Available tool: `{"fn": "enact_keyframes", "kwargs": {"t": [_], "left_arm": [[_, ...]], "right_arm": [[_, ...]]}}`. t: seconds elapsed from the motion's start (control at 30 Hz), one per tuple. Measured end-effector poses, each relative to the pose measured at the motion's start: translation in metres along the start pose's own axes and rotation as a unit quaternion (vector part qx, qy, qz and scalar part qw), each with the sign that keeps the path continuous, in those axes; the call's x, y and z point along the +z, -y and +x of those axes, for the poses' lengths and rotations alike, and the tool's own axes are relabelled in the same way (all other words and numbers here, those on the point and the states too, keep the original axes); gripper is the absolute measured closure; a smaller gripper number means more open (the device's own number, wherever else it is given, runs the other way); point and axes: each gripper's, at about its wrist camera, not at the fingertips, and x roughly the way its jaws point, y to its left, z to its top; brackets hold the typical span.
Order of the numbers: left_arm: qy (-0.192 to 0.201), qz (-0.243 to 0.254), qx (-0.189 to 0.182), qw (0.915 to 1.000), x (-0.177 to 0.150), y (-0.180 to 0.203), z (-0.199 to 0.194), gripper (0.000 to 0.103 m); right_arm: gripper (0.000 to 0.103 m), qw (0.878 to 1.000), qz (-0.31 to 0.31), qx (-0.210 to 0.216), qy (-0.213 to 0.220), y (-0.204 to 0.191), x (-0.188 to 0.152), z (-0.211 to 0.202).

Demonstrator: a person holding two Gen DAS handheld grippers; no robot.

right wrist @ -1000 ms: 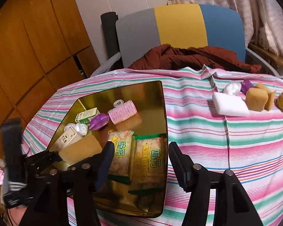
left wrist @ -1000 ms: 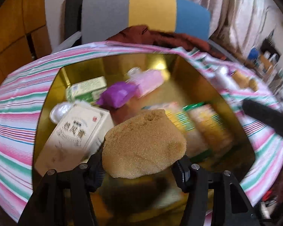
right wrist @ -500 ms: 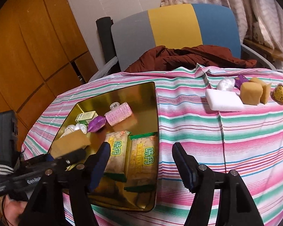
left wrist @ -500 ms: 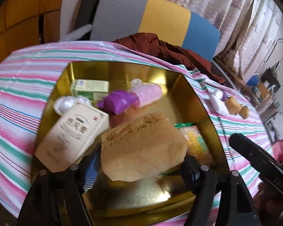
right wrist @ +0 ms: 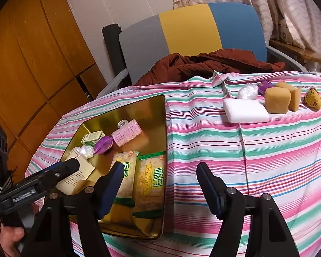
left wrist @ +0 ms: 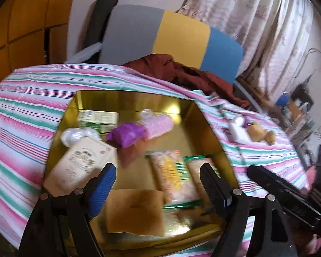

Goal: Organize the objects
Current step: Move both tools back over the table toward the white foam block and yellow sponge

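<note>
Both grippers' fingers empty: left gripper (left wrist: 156,188) opening wide over sponge (left wrist: 134,212); right gripper (right wrist: 160,186) half-wide.

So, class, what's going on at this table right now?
A person is sorting small items into a gold tray with two tongs. The left tongs are opening, with nothing between them; a brown sponge lies in the tray just below. The right tongs are open and empty over the striped cloth. A white block and more sponges wait on the cloth.
</note>
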Motion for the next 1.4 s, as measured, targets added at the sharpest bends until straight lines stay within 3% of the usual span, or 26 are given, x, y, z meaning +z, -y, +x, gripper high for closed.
{"fn": "enact_keyframes", "kwargs": {"t": [0.17, 0.63, 1.07, 1.4], "left_arm": [[0.007, 0.006, -0.039, 0.9992, -0.004, 0.013, -0.003, 0.021], [-0.02, 0.063, -0.061, 0.996, -0.01, 0.064, 0.009, 0.021], [-0.069, 0.143, -0.097, 0.9825, -0.024, 0.124, 0.028, 0.021], [-0.081, 0.196, -0.106, 0.9715, 0.002, 0.169, 0.051, 0.021]], "right_arm": [[0.032, 1.0, 0.009, -0.006, 0.005, 0.011, -0.001, -0.002], [0.032, 0.998, 0.051, -0.031, 0.01, 0.055, -0.004, -0.007], [0.03, 0.993, 0.096, -0.068, 0.013, 0.109, -0.014, -0.013], [0.03, 0.986, 0.115, -0.114, 0.034, 0.148, -0.014, -0.028]]}}
